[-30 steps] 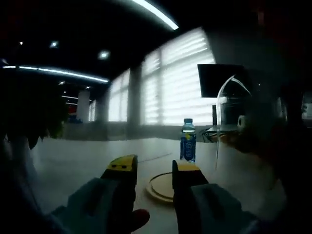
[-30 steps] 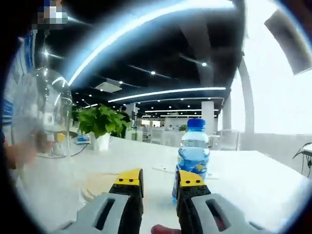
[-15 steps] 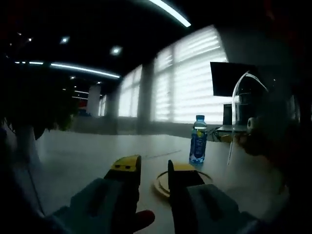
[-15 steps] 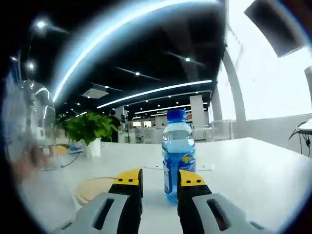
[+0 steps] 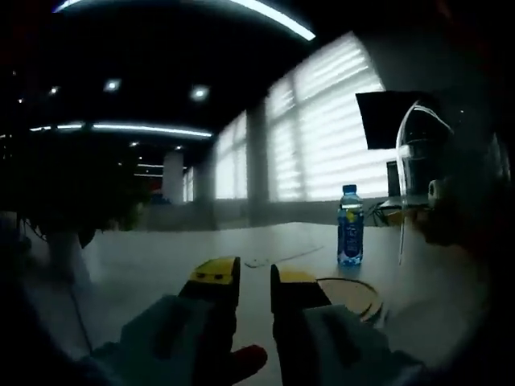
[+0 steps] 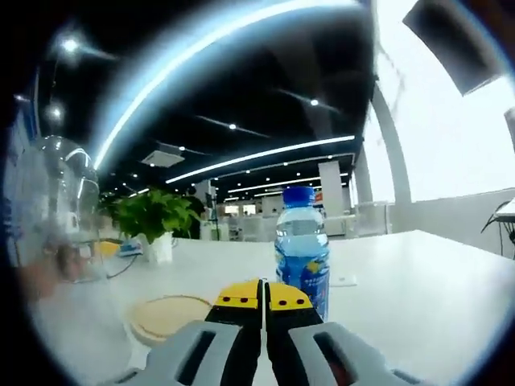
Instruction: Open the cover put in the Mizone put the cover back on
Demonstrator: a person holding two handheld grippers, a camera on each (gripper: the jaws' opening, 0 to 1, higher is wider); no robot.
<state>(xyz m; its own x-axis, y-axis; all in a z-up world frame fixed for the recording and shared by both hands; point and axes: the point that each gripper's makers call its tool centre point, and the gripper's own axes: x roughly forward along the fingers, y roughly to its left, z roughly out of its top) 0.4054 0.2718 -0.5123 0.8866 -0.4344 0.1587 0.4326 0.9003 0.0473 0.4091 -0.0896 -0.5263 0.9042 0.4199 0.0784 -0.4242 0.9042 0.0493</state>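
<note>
A Mizone bottle (image 6: 302,249) with a blue cap and blue label stands upright on the white table (image 6: 402,273), just behind my right gripper (image 6: 263,296). That gripper's yellow-tipped jaws are shut together with nothing between them. A round wooden base (image 6: 169,315) lies left of the bottle. A clear glass dome cover (image 6: 56,205) is held up at the far left, with a blurred hand under it. In the left gripper view the bottle (image 5: 350,237) stands beyond the base (image 5: 352,294), and the dome (image 5: 422,189) hangs at the right. My left gripper (image 5: 254,277) is open by a narrow gap and holds nothing.
A potted green plant (image 6: 153,215) stands on the table behind the base. A dark monitor (image 5: 382,117) hangs by the bright blinds. A dark plant (image 5: 64,193) is at the left. The table stretches wide to the right of the bottle.
My right gripper's jaws have shut in front of the bottle. The left gripper's gap has narrowed and its view has swung left, so bottle and base sit further right.
</note>
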